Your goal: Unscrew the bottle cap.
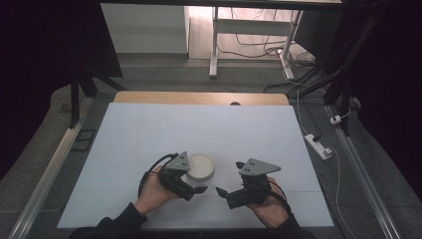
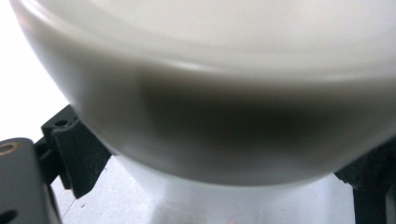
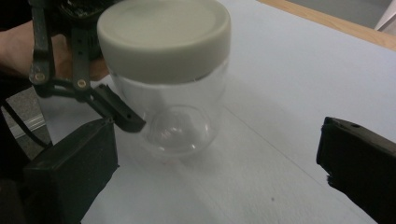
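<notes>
Jar (image 3: 170, 100), clear with cream lid (image 3: 163, 37), stands near table's (image 1: 149, 129) front edge; left gripper (image 1: 191, 186) braces its body, apparently steadying it. Right gripper (image 1: 221, 191) gapes wide alongside, likely for lid.

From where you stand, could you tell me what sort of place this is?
Probably a lab recording setup: a white-covered table, dark curtains, loose cables and a power strip on the grey floor.

Your clear jar (image 3: 175, 116) stands upright on the table at six o'clock, its cream lid (image 1: 201, 166) on top.
</notes>
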Demonstrator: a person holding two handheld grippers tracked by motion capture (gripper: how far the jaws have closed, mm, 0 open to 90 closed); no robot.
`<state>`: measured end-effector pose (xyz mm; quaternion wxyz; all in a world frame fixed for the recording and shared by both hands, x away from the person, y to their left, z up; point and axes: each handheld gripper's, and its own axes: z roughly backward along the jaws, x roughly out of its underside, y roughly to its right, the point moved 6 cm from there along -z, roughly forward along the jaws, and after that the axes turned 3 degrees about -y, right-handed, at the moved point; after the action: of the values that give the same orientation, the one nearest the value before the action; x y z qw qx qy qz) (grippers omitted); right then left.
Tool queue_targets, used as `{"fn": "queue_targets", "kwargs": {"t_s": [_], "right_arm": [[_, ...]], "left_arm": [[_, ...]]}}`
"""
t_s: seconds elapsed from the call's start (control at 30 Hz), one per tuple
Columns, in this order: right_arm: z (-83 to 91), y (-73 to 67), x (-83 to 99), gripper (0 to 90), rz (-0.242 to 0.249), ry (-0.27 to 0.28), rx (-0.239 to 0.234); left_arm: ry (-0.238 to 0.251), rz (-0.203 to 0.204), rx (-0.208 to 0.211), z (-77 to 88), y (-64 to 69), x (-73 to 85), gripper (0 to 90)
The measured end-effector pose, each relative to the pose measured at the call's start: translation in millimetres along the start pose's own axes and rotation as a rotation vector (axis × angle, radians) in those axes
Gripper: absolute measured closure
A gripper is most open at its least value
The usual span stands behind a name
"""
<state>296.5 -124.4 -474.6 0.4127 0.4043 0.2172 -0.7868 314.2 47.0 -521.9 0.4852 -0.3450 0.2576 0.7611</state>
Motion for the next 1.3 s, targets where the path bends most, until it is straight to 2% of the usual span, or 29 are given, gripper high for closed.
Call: {"fn": "queue_targets", "kwargs": {"t_s": [0.3,0.63,0.8,1.03,1.13,1.3], "right_arm": [[-15.5,-6.9,-17.6,0.0,-0.003,0.006,-0.052],[-35.5,-21.2,-35.6,0.0,0.047,-0.013,-0.075],[-47.9,-24.5,-40.7,0.0,0.041,-0.022,-0.061],[-59.2,-23.4,-40.0,0.6,0.031,-0.025,-0.014],[-60.7,-23.8,-40.4,6.1,0.018,-0.006,-0.022],[-59.9,-24.6,-41.4,6.6,0.030,0.013,-0.021]], "left_arm": [[0.001,-0.006,-0.001,-0.8,1.5,-0.9,7.6],[-0.007,-0.012,-0.001,-2.5,3.6,-1.1,7.6],[-0.010,-0.003,-0.005,-3.0,3.3,-0.9,7.6],[-0.022,0.003,-0.017,-4.7,2.9,-0.4,7.6],[-0.022,0.005,-0.016,-5.2,2.9,-0.5,7.6],[-0.013,0.009,-0.009,-3.9,2.0,-1.0,7.6]]}}
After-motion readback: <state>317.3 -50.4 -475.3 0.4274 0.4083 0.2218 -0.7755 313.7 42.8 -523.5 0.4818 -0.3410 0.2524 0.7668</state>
